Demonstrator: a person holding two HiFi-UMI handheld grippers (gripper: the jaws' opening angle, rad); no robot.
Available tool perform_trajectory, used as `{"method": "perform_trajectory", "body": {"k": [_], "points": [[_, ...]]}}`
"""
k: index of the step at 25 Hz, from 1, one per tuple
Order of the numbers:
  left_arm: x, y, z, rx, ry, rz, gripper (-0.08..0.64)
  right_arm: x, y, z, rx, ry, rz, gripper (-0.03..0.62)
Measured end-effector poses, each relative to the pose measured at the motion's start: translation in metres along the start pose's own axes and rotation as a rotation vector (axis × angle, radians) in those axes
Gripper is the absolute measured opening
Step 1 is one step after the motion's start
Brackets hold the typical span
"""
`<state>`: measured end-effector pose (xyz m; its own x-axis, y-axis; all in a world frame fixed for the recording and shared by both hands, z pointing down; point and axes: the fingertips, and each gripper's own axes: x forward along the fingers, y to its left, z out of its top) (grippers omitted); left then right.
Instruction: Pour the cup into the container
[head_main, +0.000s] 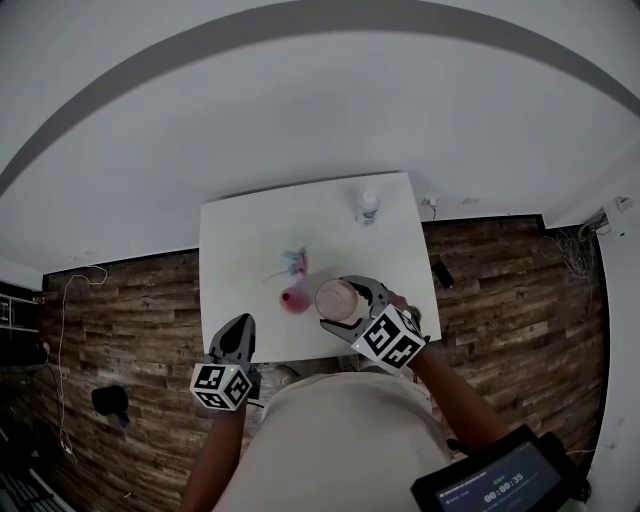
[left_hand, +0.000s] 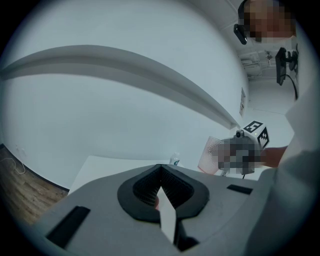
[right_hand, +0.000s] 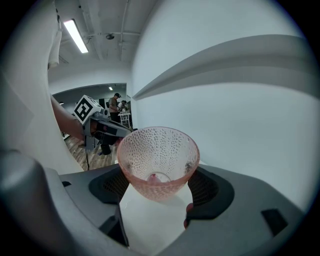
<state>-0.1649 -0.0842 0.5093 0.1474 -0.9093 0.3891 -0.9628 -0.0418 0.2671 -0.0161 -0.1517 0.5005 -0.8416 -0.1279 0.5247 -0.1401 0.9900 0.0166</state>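
Here the right claw is pinching the pink cup. The left claw is hanging pressed together, holding nothing.

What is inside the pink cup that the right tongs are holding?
The pink cup looks empty: only a small reddish spot shows at its bottom. What is under the cup is covered.

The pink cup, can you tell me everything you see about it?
The pink cup is see-through, bumpy all over, wide at its mouth and narrow at its base. The right gripper has its jaws shut on its sides, holding it over the white table, mouth roughly up. It looks nearly empty.
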Motion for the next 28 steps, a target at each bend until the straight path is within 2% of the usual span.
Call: {"method": "perform_trajectory", "body": {"k": [13,28], "points": [[0.000,-0.014,-0.023,-0.012,0.036,0.039,0.009,-0.014,-0.009,-0.025,0.011,0.017,0.012,0.365],[0.003,-0.020,-0.032,-0.023,0.043,0.056,0.009,-0.010,-0.016,-0.043,0.024,0.043,0.026,0.365]]}}
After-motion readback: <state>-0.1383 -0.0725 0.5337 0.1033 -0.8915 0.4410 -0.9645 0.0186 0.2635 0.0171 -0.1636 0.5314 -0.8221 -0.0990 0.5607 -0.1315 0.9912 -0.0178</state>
